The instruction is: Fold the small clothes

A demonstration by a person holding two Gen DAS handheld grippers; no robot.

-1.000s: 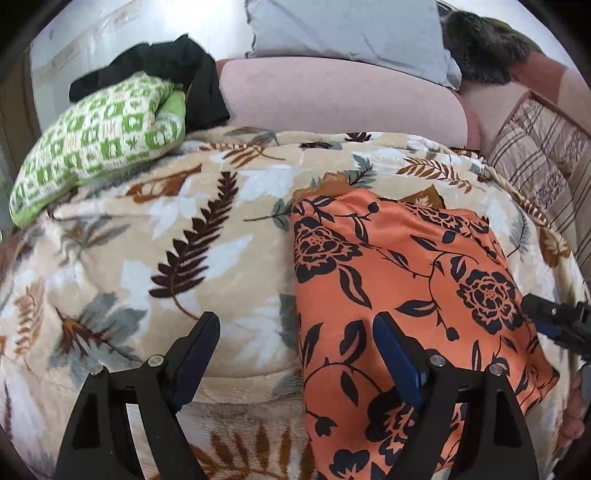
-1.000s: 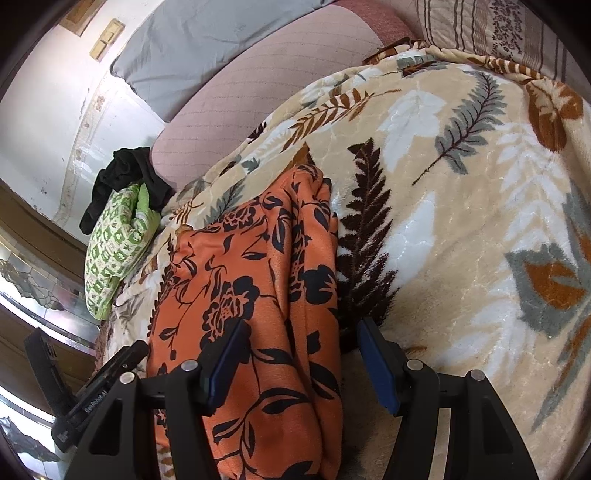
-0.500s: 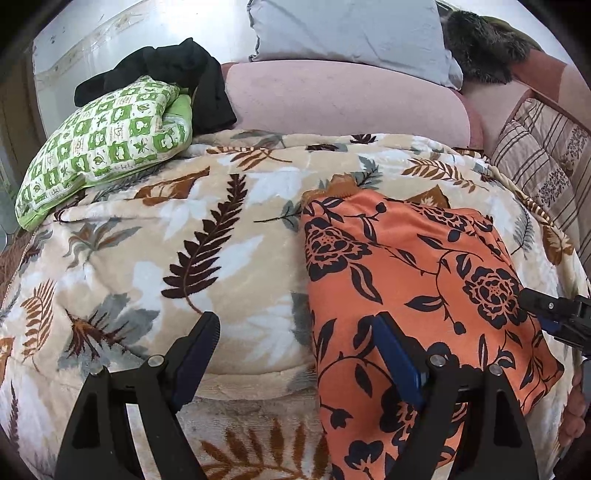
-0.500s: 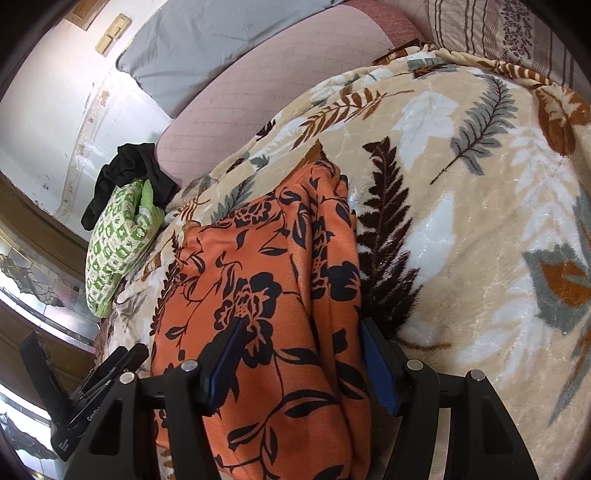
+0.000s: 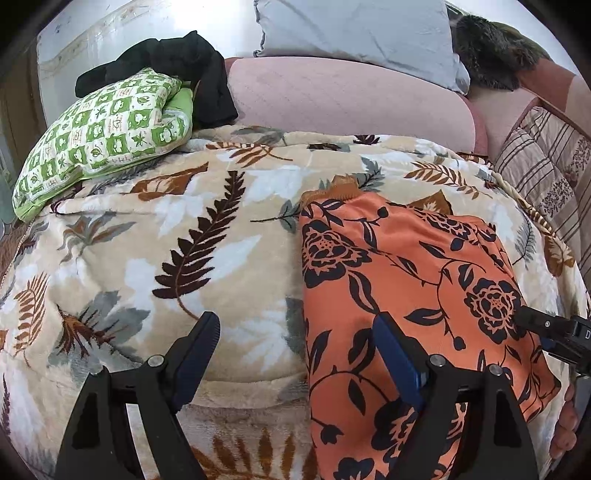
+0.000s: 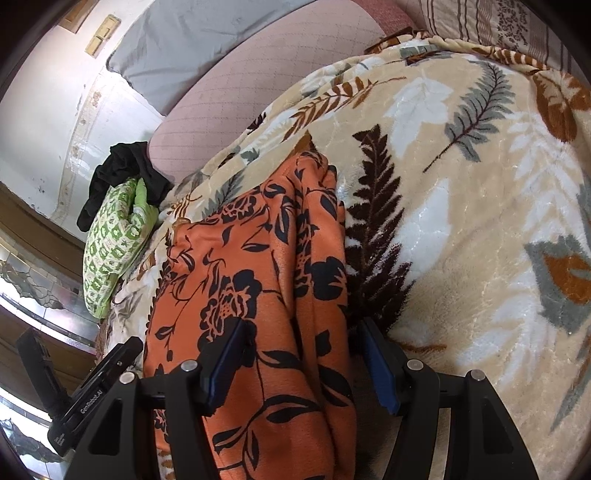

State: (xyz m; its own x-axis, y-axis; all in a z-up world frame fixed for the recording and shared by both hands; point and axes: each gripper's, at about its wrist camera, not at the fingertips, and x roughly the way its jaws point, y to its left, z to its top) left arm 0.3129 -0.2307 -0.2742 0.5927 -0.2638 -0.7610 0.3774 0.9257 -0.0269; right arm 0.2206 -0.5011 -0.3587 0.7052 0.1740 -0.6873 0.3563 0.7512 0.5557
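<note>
An orange garment with a black flower print (image 5: pixel 399 280) lies folded lengthwise on the leaf-patterned blanket (image 5: pixel 155 236). It also shows in the right wrist view (image 6: pixel 258 280). My left gripper (image 5: pixel 295 343) is open and empty, straddling the garment's left edge near its front end. My right gripper (image 6: pixel 301 350) is open and empty, its jaws on either side of the garment's right folded edge. The right gripper's tip shows at the far right of the left wrist view (image 5: pixel 546 328). The left gripper's body shows at the lower left of the right wrist view (image 6: pixel 92 391).
A green checked pillow (image 5: pixel 103 129) with black clothing (image 5: pixel 184 62) on it lies at the back left. A pink bolster (image 5: pixel 343 96) and grey pillow (image 5: pixel 354 29) line the back. A striped cushion (image 5: pixel 546 173) sits at the right. A dark furry item (image 5: pixel 491 51) is behind.
Both grippers have shifted slightly along the garment, which now sits closer in the views. Both stay open; the garment has not visibly changed shape.
</note>
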